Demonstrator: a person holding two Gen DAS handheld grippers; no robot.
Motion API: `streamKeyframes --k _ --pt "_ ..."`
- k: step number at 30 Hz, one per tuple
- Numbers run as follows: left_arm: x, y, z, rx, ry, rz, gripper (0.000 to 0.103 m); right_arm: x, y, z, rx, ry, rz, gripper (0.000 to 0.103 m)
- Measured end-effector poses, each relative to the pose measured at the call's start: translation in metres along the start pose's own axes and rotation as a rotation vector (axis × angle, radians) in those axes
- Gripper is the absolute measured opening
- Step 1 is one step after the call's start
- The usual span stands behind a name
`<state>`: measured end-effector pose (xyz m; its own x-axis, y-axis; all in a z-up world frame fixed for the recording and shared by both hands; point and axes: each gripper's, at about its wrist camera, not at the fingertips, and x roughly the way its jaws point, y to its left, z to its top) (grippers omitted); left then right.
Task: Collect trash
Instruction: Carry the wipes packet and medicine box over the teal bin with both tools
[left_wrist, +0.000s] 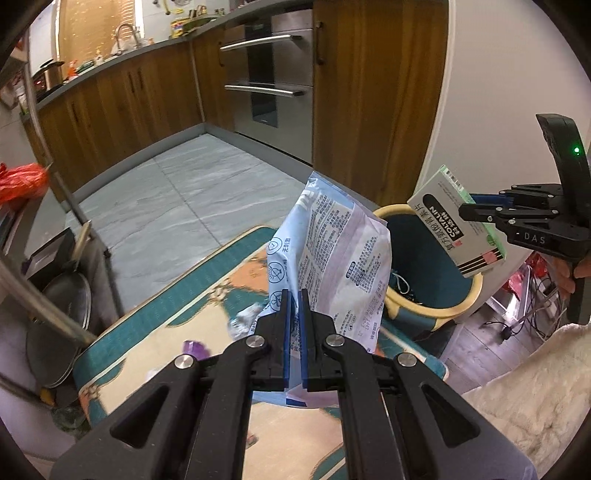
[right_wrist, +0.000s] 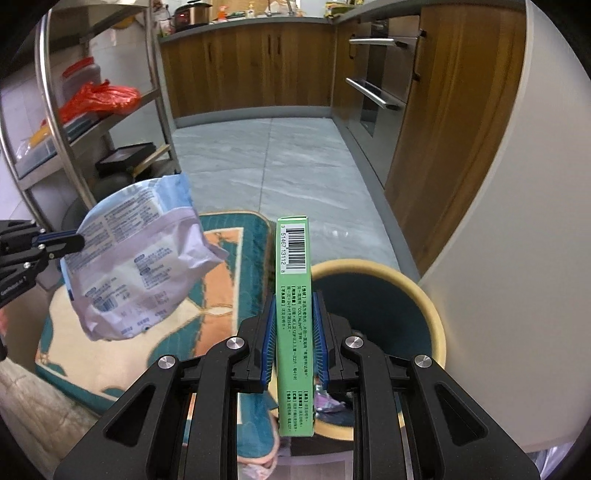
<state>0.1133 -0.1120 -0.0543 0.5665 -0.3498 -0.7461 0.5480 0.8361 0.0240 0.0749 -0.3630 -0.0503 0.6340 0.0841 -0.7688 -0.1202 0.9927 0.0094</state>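
While the left gripper (left_wrist: 294, 295) has its fingers clenched on a pale blue printed pouch (left_wrist: 332, 254) held above the patterned rug (left_wrist: 177, 314), the right gripper (right_wrist: 294, 314) grips a green medicine box (right_wrist: 293, 314) edge-up, just beside the rim of the teal, yellow-rimmed wastebasket (right_wrist: 424, 295) on the floor by the wall.

Crumpled pale-blue printed pouch (left_wrist: 332, 251) and green-edged medicine box (right_wrist: 294, 314) — both aloft beside teal, yellow-rimmed bin (right_wrist: 424, 295)
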Motion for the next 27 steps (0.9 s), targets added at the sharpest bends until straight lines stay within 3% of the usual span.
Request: streamKeyframes --k 18,27 --pt "0.086 -0.073 0.035 0.041 0.079 -0.095 0.003 0.050 -0.068 -0.019 0.166 0.146 -0.091 0.020" --pt "0.117 -0.102 0.041 0.049 0.080 -0.053 0.004 0.068 -0.086 -0.031 0.218 0.233 -0.157 0.020"
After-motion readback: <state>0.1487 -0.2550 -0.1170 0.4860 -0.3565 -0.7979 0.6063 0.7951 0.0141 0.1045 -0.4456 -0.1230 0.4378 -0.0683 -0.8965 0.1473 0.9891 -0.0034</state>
